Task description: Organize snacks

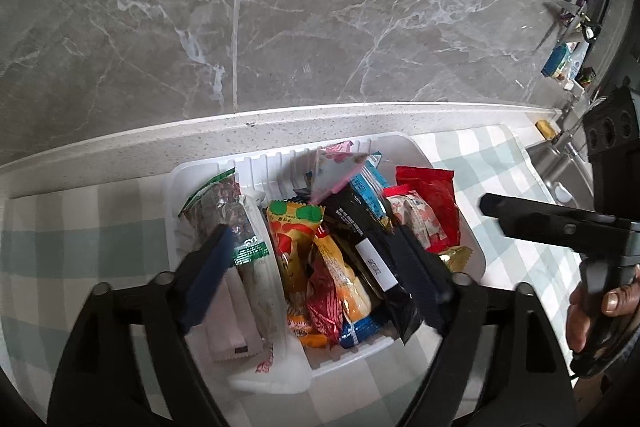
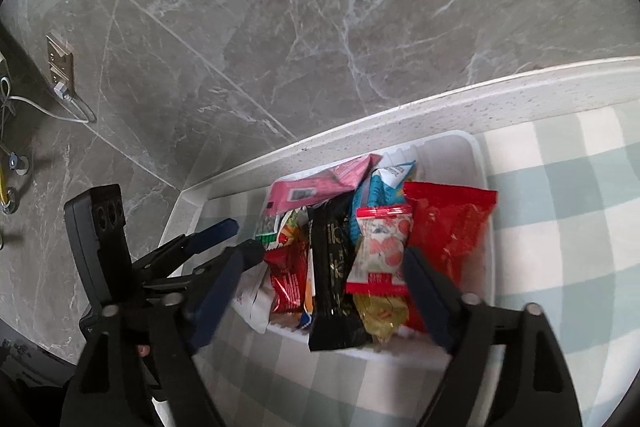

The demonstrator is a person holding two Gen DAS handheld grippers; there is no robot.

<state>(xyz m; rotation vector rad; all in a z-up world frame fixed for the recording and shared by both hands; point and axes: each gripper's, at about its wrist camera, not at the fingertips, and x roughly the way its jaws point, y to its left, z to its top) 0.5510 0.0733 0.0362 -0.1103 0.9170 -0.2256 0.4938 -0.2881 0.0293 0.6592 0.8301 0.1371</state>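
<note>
From the left wrist, the left claw (image 1: 316, 267) hangs released, fingers spread wide over a white bin (image 1: 440, 163) packed with snacks. The bin sits on a checked cloth (image 1: 80, 227) on the counter (image 1: 160, 151), close to the marble wall (image 1: 320, 7). A divider (image 1: 266, 227) splits the bin: a green-topped pack (image 1: 224, 211) and a white sachet (image 1: 236, 323) lie in the left part; a yellow bag (image 1: 292, 239), a black bar (image 1: 360, 235), a strawberry pack (image 1: 416, 223) and a red bag (image 1: 436, 195) crowd the right. The right claw (image 1: 492, 205) shows at the right edge, above the cloth beside the bin; here I cannot tell how its fingers stand.

From the right wrist, the right claw (image 2: 324, 287) is released too, holding nothing, fingers straddling the bin's near end. Between them lie the black bar (image 2: 334, 267) and strawberry pack (image 2: 384, 251). The red bag (image 2: 452, 227) lies to the right, and a pink pack (image 2: 316, 187) at the far end. The left claw (image 2: 236, 239) reaches in from the left, spread open.
</note>
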